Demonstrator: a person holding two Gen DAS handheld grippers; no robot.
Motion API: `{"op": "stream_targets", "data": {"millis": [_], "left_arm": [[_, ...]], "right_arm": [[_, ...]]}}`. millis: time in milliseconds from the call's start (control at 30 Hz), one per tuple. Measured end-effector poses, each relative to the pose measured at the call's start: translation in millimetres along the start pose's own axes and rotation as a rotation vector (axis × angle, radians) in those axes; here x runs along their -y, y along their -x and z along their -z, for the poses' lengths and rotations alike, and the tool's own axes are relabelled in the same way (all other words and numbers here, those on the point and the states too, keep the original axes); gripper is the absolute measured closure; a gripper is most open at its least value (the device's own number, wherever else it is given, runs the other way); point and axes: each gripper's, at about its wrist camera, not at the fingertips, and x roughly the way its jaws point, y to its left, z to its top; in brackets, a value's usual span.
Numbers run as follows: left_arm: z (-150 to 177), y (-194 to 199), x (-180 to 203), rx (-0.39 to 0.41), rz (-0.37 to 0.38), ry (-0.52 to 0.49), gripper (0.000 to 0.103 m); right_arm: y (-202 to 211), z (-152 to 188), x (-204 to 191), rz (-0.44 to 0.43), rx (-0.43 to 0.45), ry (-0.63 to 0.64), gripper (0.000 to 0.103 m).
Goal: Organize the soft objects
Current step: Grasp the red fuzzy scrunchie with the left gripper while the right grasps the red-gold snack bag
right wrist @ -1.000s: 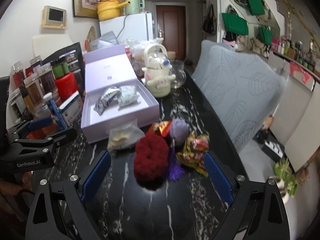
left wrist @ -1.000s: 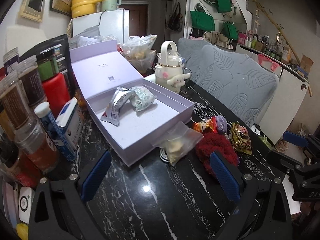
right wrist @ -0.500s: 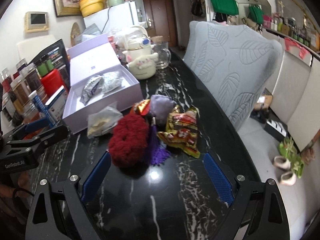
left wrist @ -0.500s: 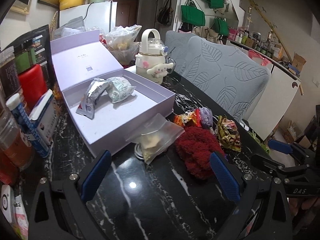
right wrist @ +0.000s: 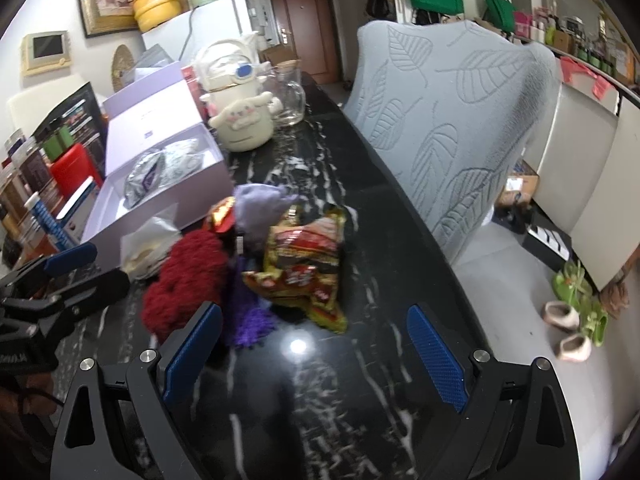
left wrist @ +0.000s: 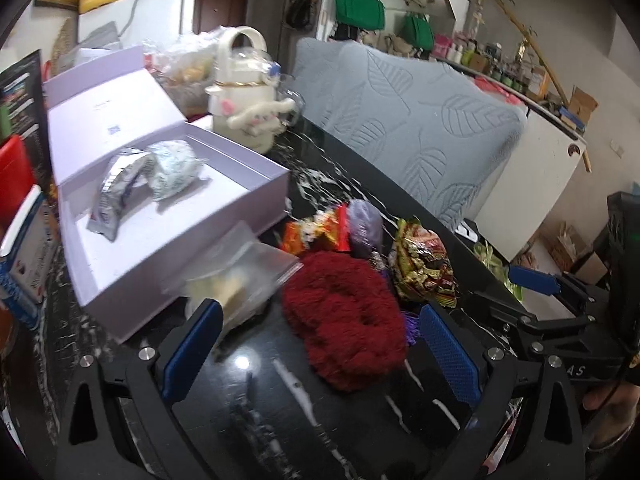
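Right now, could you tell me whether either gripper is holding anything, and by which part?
Nothing is held: the left gripper and right gripper are both open, with empty fingers.

Bare black marble tabletop (right wrist: 400, 264) lies open near and right of the soft pile, hemmed left by the open lilac cardboard box (left wrist: 172, 240) and far by a cream character kettle (right wrist: 240, 120).

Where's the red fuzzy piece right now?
The red fuzzy piece lies on the black table, centre of the left wrist view, between the clear bag and the snack packet.
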Motion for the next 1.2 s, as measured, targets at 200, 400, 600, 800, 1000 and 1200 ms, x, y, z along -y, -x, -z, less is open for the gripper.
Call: {"op": "stream_targets", "data": {"millis": [200, 400, 600, 800, 1000, 1200], "left_arm": [[-2.9, -23.8, 21.0, -0.044, 0.019, -0.06, 0.002], [-0.7, -40.2, 25.4, -0.077, -0.012, -0.096, 0.016], [4.1, -49.2, 14.1, -0.114, -0.006, -0.058, 0.045], [7.9, -45.7, 14.1, -0.121, -0.017, -0.072, 0.055], [8.2, -41.6, 9.4, -0.15, -0.016, -0.032, 0.06], [18.0, -28.4, 7.5, -0.147, -0.02, -0.028, 0.061]], "right_arm": [[-10.8, -0.7, 29.1, 0.002, -0.022, -0.069, 0.008], [-18.1, -3.9, 43.4, -0.032, -0.034, -0.109, 0.008], [-33.2, -14.7, 34.5, -0.074, -0.046, -0.083, 0.008], [-54.0, -27.9, 19.0, -0.142, -0.061, -0.073, 0.008], [-75.4, -28.6, 9.7, -0.141, -0.114, -0.059, 0.031], [-67.8, -21.6, 1.7, -0.131, -0.108, -0.034, 0.051]]}}
